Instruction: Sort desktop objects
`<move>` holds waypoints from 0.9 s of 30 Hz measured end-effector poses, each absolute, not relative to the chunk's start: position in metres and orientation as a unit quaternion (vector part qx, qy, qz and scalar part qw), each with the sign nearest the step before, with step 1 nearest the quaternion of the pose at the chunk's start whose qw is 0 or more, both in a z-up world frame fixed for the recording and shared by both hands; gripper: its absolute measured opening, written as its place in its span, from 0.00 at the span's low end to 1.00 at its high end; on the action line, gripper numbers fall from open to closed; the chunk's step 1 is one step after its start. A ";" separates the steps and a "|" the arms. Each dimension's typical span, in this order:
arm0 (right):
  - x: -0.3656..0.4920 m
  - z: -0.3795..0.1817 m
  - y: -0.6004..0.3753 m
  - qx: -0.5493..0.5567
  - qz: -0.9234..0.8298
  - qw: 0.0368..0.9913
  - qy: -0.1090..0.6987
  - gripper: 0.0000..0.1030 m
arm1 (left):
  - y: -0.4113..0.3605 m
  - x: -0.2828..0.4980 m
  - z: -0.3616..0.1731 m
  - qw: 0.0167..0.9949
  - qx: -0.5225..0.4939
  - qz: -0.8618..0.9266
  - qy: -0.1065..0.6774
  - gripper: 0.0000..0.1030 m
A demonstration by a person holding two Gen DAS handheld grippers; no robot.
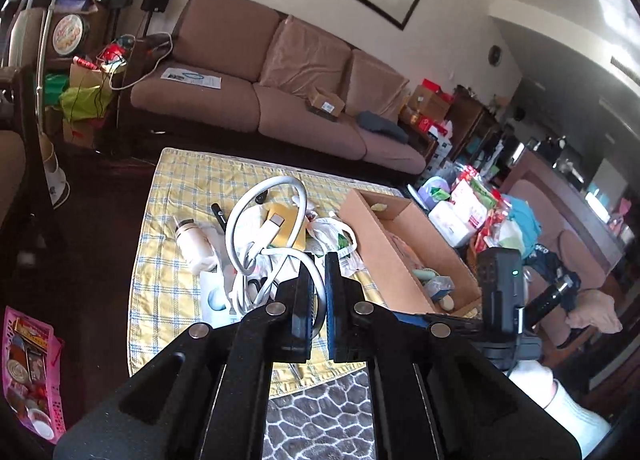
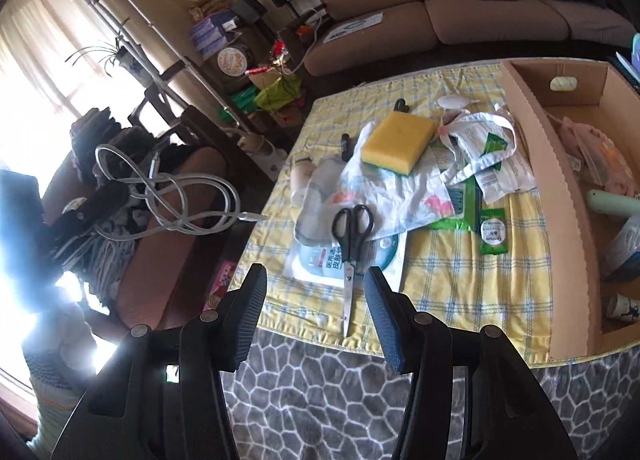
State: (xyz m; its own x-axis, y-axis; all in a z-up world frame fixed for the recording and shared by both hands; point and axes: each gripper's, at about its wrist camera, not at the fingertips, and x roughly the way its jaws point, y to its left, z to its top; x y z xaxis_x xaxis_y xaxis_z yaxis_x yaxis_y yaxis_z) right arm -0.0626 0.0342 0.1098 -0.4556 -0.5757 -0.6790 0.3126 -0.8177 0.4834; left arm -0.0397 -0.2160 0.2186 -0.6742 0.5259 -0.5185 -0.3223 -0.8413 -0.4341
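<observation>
Left hand-held gripper is clamped tight on the white cable; I've got it bunched in loose loops, lifted clear of the worktop. In the right wrist view the cable hangs off to the left of the worktop, plug end pointing right toward its edge.

Right hand-held gripper stands about half open with nothing held. It's over the near edge, and the black-handled scissors lie between its fingers, blades pointing toward me; pads not touching them.

Scissors rest on a white packet, near the middle of the yellow checked cloth. Yellow sponge sits farther back on a plastic bag. Cardboard box at the right, several items already inside. Green wipes packet lies between the scissors and the box.
</observation>
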 end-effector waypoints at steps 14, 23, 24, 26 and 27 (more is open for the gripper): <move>-0.143 0.026 -0.070 0.482 -0.856 0.180 0.056 0.70 | -0.269 -0.063 0.153 0.273 -0.296 0.881 -0.248 0.04; -0.178 -0.007 -0.090 0.513 -0.839 0.154 0.094 0.76 | -0.291 -0.068 0.150 0.288 -0.292 0.864 -0.292 0.04; -0.177 -0.008 -0.094 0.510 -0.840 0.155 0.100 0.77 | -0.293 -0.069 0.149 0.286 -0.291 0.864 -0.296 0.04; -0.174 -0.010 -0.102 0.508 -0.839 0.148 0.125 0.76 | -0.296 -0.069 0.150 0.284 -0.288 0.864 -0.299 0.04; -0.171 -0.011 -0.107 0.504 -0.840 0.144 0.138 0.70 | -0.296 -0.069 0.150 0.283 -0.287 0.865 -0.298 0.04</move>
State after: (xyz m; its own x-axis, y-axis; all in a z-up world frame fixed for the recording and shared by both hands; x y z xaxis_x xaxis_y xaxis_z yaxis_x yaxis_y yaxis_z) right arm -0.1714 -0.1069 -0.0111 -0.4500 -0.1027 -0.8871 0.3804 -0.9208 -0.0863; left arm -0.0690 -0.2957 0.1498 -0.6753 0.6607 -0.3277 -0.3183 -0.6620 -0.6786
